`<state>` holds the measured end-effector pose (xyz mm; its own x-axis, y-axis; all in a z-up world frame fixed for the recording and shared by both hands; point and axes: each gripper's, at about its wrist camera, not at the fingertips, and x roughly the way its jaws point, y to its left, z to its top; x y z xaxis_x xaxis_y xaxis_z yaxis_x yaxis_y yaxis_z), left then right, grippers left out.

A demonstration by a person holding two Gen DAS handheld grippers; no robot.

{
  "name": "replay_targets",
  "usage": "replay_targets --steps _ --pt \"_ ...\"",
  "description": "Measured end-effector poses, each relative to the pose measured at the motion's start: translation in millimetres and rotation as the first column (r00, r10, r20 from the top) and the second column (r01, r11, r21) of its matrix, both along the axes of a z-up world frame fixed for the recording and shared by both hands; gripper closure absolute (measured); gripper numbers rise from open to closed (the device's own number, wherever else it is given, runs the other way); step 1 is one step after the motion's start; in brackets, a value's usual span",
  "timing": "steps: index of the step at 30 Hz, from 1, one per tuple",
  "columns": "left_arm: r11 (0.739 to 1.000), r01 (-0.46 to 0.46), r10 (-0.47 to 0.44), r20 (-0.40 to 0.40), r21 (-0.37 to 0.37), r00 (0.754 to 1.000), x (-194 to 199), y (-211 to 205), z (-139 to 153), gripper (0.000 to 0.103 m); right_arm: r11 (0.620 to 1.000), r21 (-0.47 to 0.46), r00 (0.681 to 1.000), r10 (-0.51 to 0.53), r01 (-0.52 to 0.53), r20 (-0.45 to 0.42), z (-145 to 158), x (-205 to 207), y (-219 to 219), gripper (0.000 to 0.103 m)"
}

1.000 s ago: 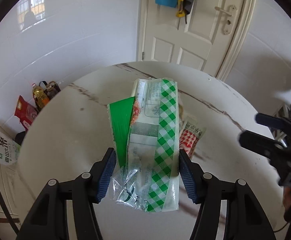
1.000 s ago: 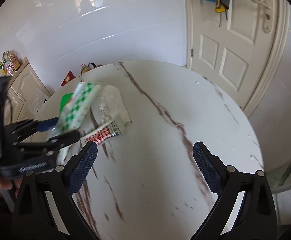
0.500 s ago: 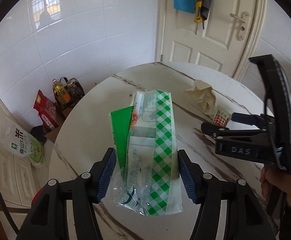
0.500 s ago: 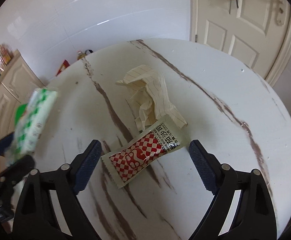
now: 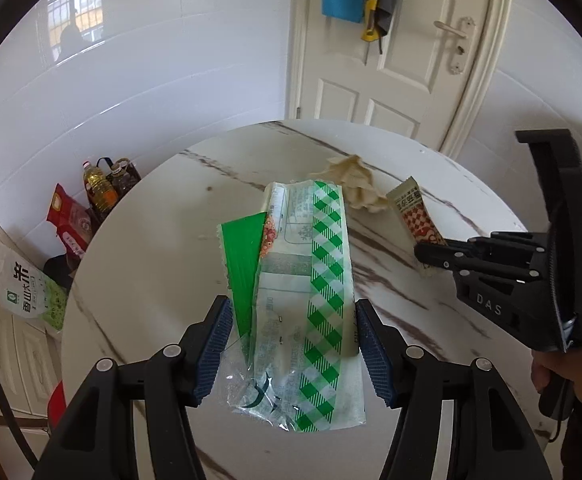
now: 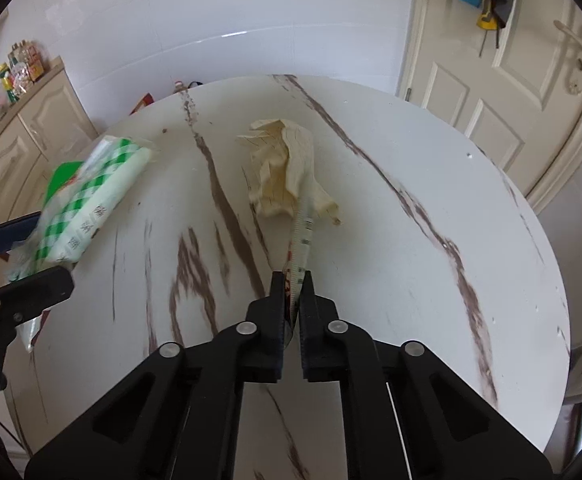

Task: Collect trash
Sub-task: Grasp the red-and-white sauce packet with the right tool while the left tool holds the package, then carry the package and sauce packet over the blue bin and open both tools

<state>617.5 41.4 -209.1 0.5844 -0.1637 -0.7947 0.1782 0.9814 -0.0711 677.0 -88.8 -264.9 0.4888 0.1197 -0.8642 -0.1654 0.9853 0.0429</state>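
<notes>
Slippage threatens: right fingers (image 6: pixel 294 280) pinch only the sachet (image 6: pixel 301 240) edge; left fingers (image 5: pixel 291 344) clamp a loose wrapper bundle (image 5: pixel 307 280) that could slide out.

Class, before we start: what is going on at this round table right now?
A person is clearing trash off a marble table with handheld tongs. The left tongs hold a green-checked plastic wrapper with a green packet tucked alongside. The right tongs are shut on a red-checked sachet, lifting its end. A crumpled paper napkin lies on the table beyond it, not yet picked up.
</notes>
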Motion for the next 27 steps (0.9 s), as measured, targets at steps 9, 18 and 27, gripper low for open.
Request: replay_targets --steps 9,18,27 --pt "0.996 0.093 -0.092 0.046 -0.017 0.995 -17 -67 24 0.046 0.993 0.114 0.997 -0.006 -0.003 0.079 37 -73 -65 0.098" --pt "0.947 0.314 -0.314 0.016 -0.069 0.949 -53 -206 23 0.046 0.971 0.186 0.973 -0.177 0.149 0.145 63 -171 -195 0.098" --pt "0.873 0.487 -0.487 -0.058 -0.016 0.871 -66 -343 -6 0.046 0.91 0.229 0.921 -0.375 0.346 0.101 36 -248 -312 0.098"
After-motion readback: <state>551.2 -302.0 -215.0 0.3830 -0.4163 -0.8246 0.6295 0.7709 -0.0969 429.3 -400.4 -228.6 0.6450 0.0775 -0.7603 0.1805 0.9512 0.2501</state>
